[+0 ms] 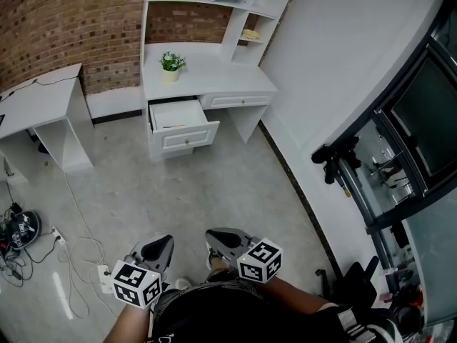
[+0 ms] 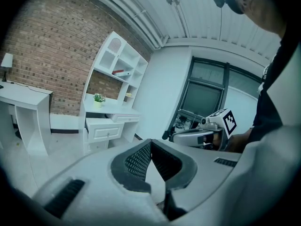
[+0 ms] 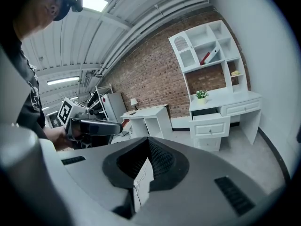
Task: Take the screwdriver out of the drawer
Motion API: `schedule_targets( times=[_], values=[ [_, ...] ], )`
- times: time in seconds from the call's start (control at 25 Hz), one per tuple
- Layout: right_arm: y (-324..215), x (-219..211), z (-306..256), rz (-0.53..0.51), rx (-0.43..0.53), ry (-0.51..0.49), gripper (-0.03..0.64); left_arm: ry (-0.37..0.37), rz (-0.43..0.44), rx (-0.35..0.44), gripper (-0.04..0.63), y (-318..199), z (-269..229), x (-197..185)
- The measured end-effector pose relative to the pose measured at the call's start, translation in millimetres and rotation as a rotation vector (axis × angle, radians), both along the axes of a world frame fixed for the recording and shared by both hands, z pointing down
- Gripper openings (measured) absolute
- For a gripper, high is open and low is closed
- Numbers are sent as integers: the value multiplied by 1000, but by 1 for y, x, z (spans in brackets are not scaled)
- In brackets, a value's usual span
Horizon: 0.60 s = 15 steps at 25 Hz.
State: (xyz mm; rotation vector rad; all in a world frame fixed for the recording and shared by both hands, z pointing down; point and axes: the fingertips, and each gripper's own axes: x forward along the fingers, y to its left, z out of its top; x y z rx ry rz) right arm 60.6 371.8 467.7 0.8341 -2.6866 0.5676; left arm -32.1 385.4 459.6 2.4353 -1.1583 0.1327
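Brick wall and pale floor frame the head view, where the white bench (image 1: 214,77) stands well off with its drawer (image 1: 178,116) open. The screwdriver cannot be made out and is presumably inside, while the left gripper (image 1: 161,249) and right gripper (image 1: 223,239) hang near the body. Left gripper view, then right gripper view: fingers together on nothing, so walk close, look into the drawer, then spread one pair before reaching.
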Motion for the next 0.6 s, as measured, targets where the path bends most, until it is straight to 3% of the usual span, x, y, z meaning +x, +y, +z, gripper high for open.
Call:
schedule_targets(
  times=[0.6],
  values=[
    [-50, 0, 2, 7, -7, -50, 6, -20, 0, -11, 18, -45, 2, 6]
  ],
)
